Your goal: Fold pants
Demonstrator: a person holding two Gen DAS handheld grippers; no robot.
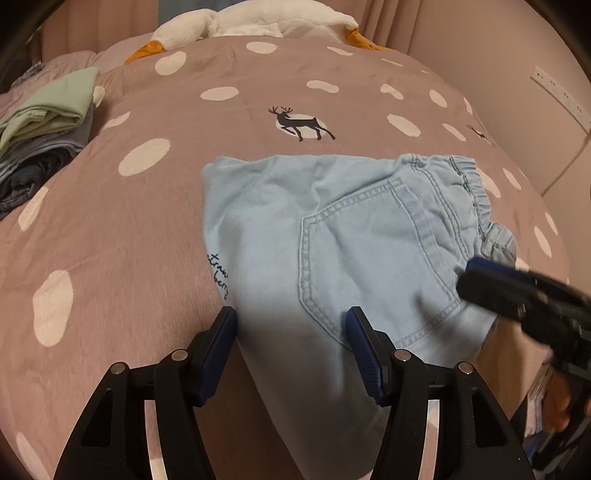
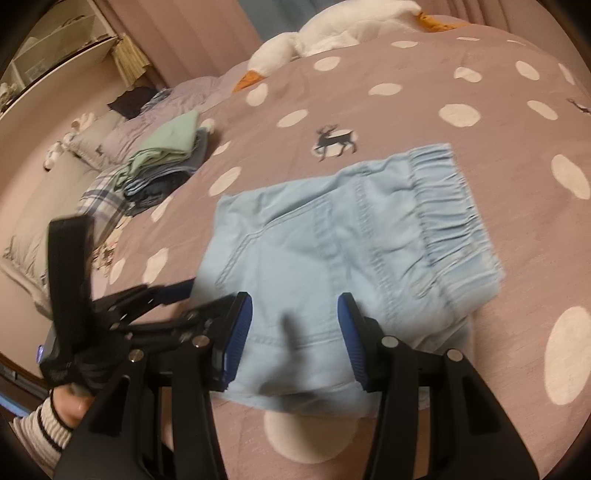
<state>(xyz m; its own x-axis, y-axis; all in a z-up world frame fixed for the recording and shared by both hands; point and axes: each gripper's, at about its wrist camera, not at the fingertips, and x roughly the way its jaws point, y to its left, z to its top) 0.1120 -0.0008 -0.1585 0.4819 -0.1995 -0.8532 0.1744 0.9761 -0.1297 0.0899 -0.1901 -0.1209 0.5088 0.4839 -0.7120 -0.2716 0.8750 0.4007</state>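
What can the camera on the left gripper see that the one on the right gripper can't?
Only the left wrist view shows black handwriting on the pants and a wall socket strip. Only the right wrist view shows a striped sleeve and shelves. Both show the folded light-blue pants, the spotted bedcover, the clothes pile, the plush goose and both grippers open.

One pair of light-blue pants (image 1: 332, 236) is lying folded on one bed (image 1: 110, 258), whose cover is showing two printed deer (image 1: 301, 123), the second partly cut off at the edge. Two grippers, the left gripper (image 1: 291, 350) and the right gripper (image 2: 295, 336), are hovering above. One white plush goose (image 2: 332, 37) is resting beyond, and one stack of folded clothes (image 2: 162, 166) is holding perhaps four or five items.
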